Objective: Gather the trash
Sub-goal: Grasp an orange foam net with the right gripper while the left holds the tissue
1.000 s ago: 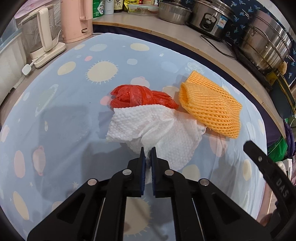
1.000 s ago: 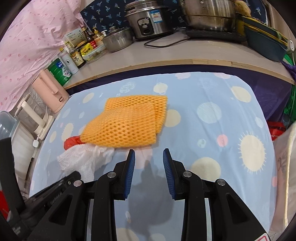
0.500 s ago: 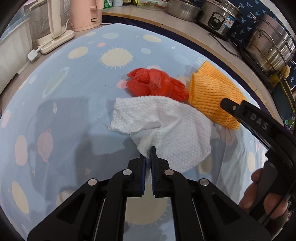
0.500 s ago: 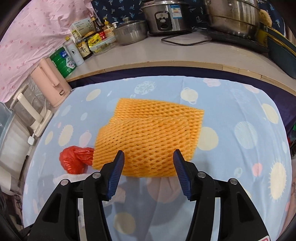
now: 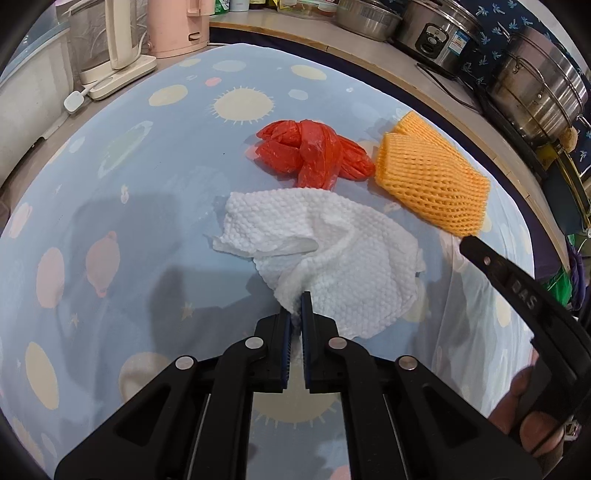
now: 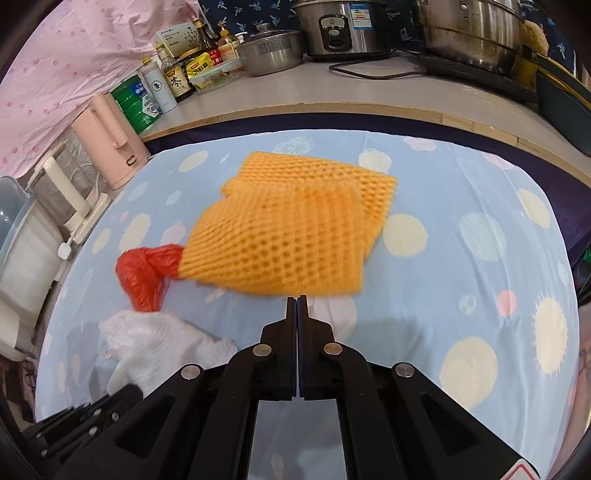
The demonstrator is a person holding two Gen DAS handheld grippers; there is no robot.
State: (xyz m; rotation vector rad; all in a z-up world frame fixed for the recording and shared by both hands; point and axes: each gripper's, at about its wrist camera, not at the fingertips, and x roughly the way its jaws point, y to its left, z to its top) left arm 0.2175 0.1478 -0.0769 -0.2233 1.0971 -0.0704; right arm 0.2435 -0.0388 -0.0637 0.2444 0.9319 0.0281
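left wrist: I look steeply down along my left gripper (image 5: 296, 308), close over the white paper towel (image 5: 325, 254) | right wrist: I look down along my right gripper (image 6: 297, 306), close to the orange foam net (image 6: 291, 229) | shared: towel, net, red plastic bag (image 5: 310, 153), sun-print tablecloth (image 5: 129, 177), counter pots.

Home kitchen: rice cooker (image 6: 341, 27), condiment bottles (image 6: 173, 79).

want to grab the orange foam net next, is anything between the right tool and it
Nothing visible. The right tool is shut and empty, just short of the orange foam net's near edge, with only bare tablecloth between. The red bag lies off to the net's left.
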